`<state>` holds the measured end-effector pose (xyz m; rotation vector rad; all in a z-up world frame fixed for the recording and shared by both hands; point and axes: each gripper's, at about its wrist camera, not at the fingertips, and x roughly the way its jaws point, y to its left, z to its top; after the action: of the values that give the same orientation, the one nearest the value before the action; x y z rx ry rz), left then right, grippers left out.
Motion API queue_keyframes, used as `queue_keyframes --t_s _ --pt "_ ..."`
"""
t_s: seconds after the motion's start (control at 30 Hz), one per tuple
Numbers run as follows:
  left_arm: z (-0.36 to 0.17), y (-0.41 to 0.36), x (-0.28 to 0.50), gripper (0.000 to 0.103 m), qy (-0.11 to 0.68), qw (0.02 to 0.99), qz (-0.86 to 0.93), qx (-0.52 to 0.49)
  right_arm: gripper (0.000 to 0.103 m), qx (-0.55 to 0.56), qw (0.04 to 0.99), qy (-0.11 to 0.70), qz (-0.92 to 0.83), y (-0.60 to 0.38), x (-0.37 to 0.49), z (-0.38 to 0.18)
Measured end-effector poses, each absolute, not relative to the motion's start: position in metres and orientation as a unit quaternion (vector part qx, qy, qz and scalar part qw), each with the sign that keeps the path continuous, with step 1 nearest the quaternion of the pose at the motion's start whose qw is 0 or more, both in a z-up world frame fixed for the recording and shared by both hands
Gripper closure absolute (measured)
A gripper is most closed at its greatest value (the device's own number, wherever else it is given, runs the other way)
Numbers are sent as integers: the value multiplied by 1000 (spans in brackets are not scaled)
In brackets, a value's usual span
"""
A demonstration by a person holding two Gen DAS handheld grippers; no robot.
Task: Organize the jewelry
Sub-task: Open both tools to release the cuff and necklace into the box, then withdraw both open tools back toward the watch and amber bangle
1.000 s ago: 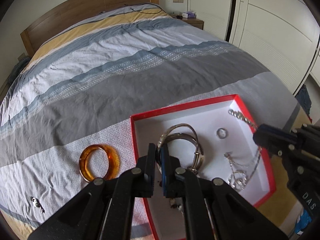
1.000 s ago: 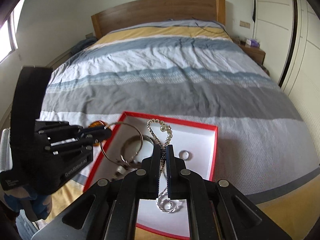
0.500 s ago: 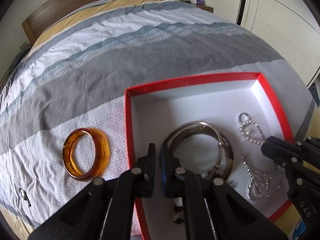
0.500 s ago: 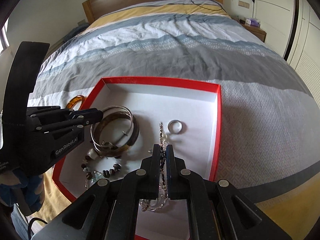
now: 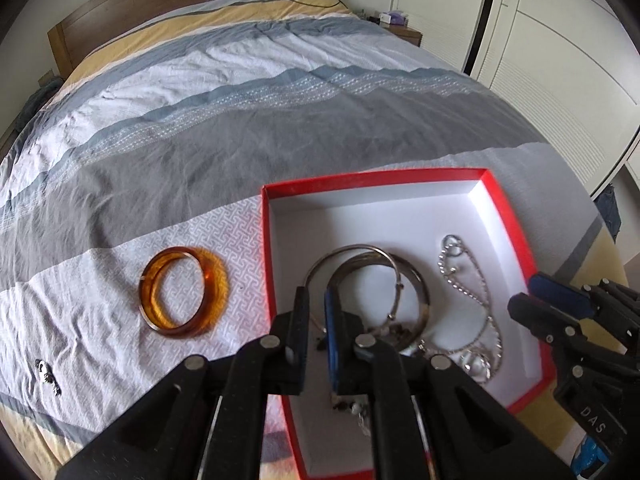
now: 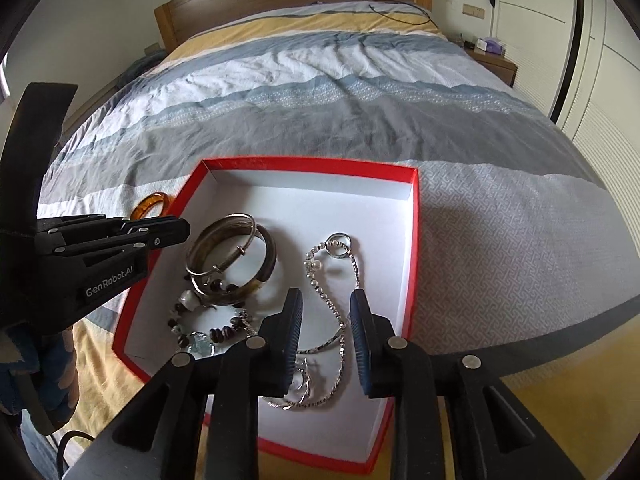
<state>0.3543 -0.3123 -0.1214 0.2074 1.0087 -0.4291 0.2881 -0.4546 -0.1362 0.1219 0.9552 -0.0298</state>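
Released necklace (image 6: 340, 320) lies boxed; both fingers opening, empty; left gripper (image 6: 182, 231) reads "GenRobot.AI".

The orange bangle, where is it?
In the left wrist view, the orange bangle lies on the bedspread, just outside the red box, left of it.

Black left gripper (image 6: 182, 234) marked "GenRobot.AI", silver screws, blue-padded jaws.

The far half of the red box (image 6: 416, 216) is bare and easy to reach. Bangles (image 6: 232, 256) and chains (image 6: 332, 304) crowd the near half. The bed (image 6: 360, 120) beyond lies wide open; an orange bangle (image 5: 184, 292) sits beside the box.
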Motion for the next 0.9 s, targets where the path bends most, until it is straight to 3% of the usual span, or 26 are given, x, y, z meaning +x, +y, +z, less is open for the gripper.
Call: queue_keyframes --t_s 0.17,0.9 --pt "-101 -285 323 81 470 855 -201 84 72 72 893 443 -22 -447 265 -110" --pt "-16 -104 167 81 406 907 -113 -12 65 83 916 393 25 -327 133 -27"
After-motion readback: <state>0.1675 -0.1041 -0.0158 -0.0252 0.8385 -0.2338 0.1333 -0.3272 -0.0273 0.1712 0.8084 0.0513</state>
